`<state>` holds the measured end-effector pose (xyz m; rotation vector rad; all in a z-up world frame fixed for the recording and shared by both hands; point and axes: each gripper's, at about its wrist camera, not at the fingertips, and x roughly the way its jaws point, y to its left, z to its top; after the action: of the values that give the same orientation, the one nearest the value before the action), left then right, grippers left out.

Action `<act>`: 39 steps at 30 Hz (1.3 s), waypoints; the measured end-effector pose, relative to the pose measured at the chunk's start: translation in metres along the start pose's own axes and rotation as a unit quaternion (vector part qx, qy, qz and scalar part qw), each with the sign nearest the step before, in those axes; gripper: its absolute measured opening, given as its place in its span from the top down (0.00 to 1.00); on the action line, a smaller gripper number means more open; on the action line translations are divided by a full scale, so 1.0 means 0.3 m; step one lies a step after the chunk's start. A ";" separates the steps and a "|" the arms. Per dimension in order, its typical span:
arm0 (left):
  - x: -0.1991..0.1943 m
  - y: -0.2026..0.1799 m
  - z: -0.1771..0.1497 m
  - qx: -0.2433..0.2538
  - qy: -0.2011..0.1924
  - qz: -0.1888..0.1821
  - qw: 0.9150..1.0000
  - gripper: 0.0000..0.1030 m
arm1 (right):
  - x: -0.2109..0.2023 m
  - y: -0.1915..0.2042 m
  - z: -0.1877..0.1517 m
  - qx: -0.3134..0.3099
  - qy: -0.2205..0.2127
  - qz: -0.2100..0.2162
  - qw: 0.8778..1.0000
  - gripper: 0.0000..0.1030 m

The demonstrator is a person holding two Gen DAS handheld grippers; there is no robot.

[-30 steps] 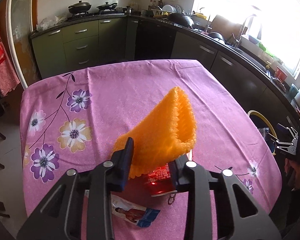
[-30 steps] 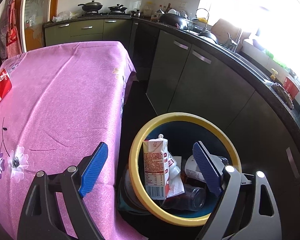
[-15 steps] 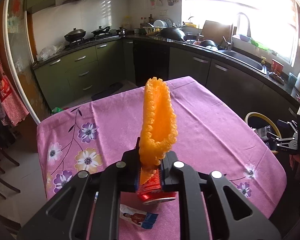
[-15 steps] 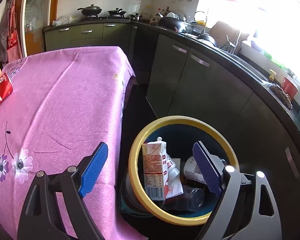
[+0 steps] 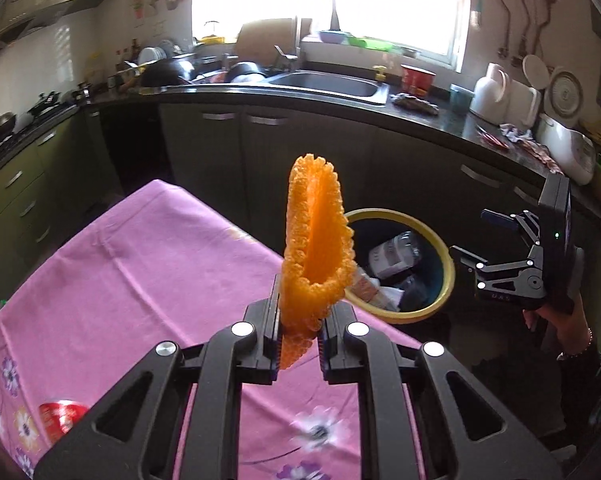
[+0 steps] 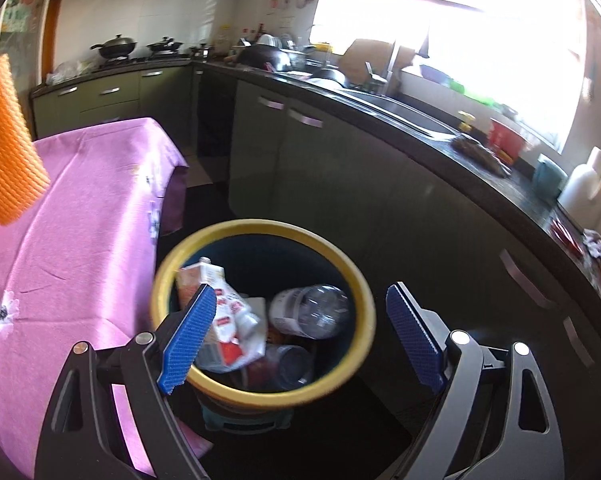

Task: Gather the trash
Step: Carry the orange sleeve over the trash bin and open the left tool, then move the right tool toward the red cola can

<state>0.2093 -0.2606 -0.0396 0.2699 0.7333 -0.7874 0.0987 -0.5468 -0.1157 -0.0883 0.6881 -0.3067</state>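
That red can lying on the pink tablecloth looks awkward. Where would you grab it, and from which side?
Only a blurred part of the red can shows, at the table's near end. Probably across its round middle, coming down from above with the pads on opposite curved sides. The free right tool stands open; the left tool is shut on the orange foam net.

Home kitchen. Dark counter surface point(image 5: 420, 116) runs under a bright window point(image 5: 328, 4), with steel sink point(image 5: 328, 84), tap, stacked dishes. Pans on a stove point(image 6: 136, 46), green cabinets point(image 6: 112, 100), tiled wall, pink floral tablecloth point(image 5: 140, 280), yellow-rimmed trash bin point(image 6: 260, 394).
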 end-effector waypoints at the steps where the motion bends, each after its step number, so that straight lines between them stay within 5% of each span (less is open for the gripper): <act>1: 0.039 -0.035 0.019 0.005 0.003 -0.010 1.000 0.87 | -0.006 -0.023 -0.010 0.005 0.001 -0.005 1.000 0.17; 9: 0.381 -0.308 0.159 0.046 0.034 -0.065 0.996 0.87 | -0.031 -0.179 -0.085 0.044 0.011 -0.030 0.999 0.17; 20: 0.628 -0.391 0.185 0.037 0.075 -0.040 0.996 0.85 | 0.001 -0.254 -0.140 0.065 0.029 -0.036 0.997 0.17; 23: 0.643 -0.397 0.190 0.038 0.075 -0.039 0.996 0.78 | 0.007 -0.245 -0.141 0.065 0.032 -0.035 0.997 0.17; 26: 0.624 -0.405 0.191 0.038 0.068 -0.043 0.996 0.53 | 0.010 -0.232 -0.135 0.064 0.033 -0.033 0.997 0.17; 35: 0.373 -0.363 0.146 0.032 0.032 -0.043 0.998 0.41 | -0.003 -0.207 -0.116 0.064 0.027 -0.026 0.997 0.17; 39: 0.178 -0.289 0.061 0.017 0.001 -0.024 1.000 0.21 | -0.013 -0.180 -0.109 0.060 0.022 -0.010 0.998 0.17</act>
<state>0.1810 -0.3581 -0.0593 0.2850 0.7311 -0.8453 0.0615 -0.5963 -0.1287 0.0262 0.7113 -0.3687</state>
